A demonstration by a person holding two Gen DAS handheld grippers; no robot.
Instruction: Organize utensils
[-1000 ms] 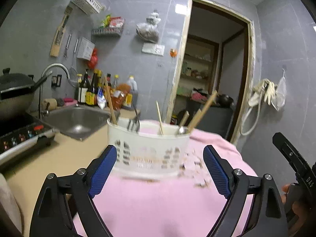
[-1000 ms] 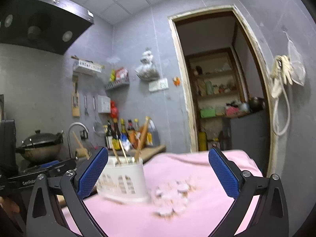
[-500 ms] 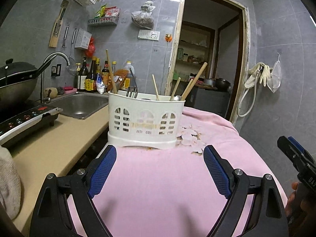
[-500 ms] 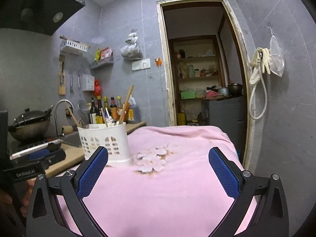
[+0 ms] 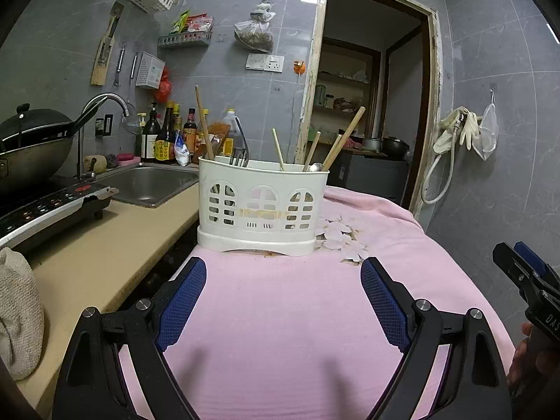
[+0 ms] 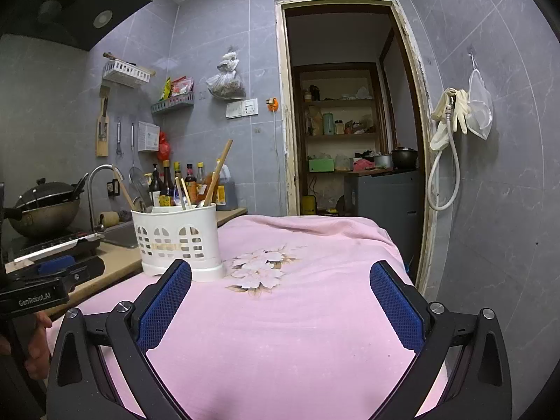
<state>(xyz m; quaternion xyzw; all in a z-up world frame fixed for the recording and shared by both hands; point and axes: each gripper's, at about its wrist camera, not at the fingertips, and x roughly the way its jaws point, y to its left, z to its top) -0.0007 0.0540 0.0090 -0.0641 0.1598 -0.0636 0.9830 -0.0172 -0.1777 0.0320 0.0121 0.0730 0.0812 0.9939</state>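
The white utensil caddy (image 5: 263, 206) stands upright on the pink cloth (image 5: 297, 315). Left hand-held gripper (image 5: 283, 273) and right hand-held gripper (image 6: 280, 276) are both released, empty, short of the caddy.

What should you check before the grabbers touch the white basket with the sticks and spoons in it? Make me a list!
1. Left gripper open and empty: ok, jaws spread wide with nothing between them.
2. Right gripper open and empty: ok.
3. White basket standing upright on the pink cloth: ok.
4. Basket straight ahead of the left gripper: ok, it sits centred beyond the fingertips, not touched.
5. Utensils stay inside: ok, the chopsticks, fork and spoon all stand in the basket.
6. Which compartment each utensil sits in: cannot tell, the inside is hidden by the wall.
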